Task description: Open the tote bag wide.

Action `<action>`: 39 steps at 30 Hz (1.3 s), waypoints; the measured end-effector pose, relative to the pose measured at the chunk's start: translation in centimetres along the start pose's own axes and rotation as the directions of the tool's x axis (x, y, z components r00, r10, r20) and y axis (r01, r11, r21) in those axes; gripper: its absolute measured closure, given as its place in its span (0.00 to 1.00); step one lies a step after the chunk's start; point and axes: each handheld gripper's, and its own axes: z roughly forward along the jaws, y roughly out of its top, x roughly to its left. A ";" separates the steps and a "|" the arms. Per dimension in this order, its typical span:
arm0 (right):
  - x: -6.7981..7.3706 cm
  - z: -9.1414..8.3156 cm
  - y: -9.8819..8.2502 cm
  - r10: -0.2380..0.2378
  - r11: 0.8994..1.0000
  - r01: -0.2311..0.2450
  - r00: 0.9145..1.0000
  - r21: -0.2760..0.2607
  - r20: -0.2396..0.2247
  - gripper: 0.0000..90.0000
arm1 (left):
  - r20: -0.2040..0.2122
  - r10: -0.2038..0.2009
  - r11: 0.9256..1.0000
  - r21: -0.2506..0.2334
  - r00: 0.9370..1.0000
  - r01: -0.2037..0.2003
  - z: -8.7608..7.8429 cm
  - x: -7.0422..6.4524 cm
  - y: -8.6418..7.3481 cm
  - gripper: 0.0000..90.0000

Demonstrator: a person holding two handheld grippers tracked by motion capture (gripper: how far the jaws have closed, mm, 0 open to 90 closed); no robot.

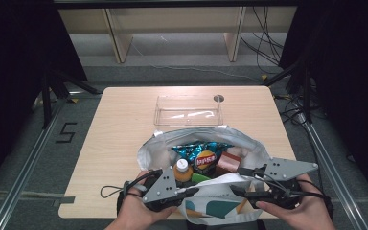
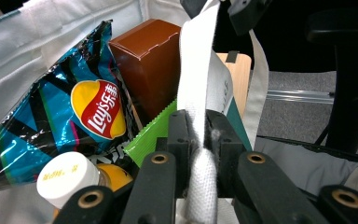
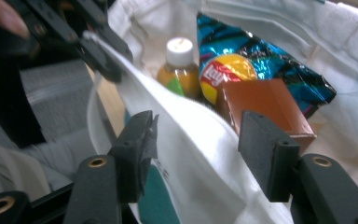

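Note:
A white tote bag (image 1: 155,149) stands open at the table's near edge. Inside it are a blue chips packet (image 1: 204,156), a brown box (image 1: 228,163), an orange bottle with a white cap (image 1: 183,168) and a green packet (image 1: 202,178). My left gripper (image 2: 198,140) is shut on the bag's white strap (image 2: 195,79), at the bag's near rim (image 1: 191,190). My right gripper (image 3: 196,140) is open, its pads (image 3: 261,149) astride the bag's near cloth wall (image 3: 200,163) without pressing it. Beyond it sit the bottle (image 3: 179,65), the chips (image 3: 265,60) and the box (image 3: 265,105).
A clear plastic container (image 1: 189,111) lies behind the bag at mid-table, with a small round metal disc (image 1: 218,98) by its far right corner. Black stands and cables flank the table, and wooden shelving stands beyond it.

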 end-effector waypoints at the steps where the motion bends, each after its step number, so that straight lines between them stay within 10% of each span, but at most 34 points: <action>1: -0.2 0.0 0.0 -0.028 1.000 0.028 1.000 0.009 0.006 0.51 | -0.001 0.000 1.000 -0.003 1.000 0.000 0.0 0.0 0.0 0.90; 13: 0.0 -0.6 -0.4 -0.113 0.990 0.110 0.993 0.090 0.026 0.97 | 0.005 -0.014 1.000 -0.013 1.000 0.014 0.2 -0.2 0.3 0.90; 39: 1.3 -1.7 -1.4 -0.092 0.977 0.116 0.986 0.178 -0.139 0.98 | 0.081 0.005 0.998 0.064 0.997 -0.010 0.5 -1.4 -0.4 0.89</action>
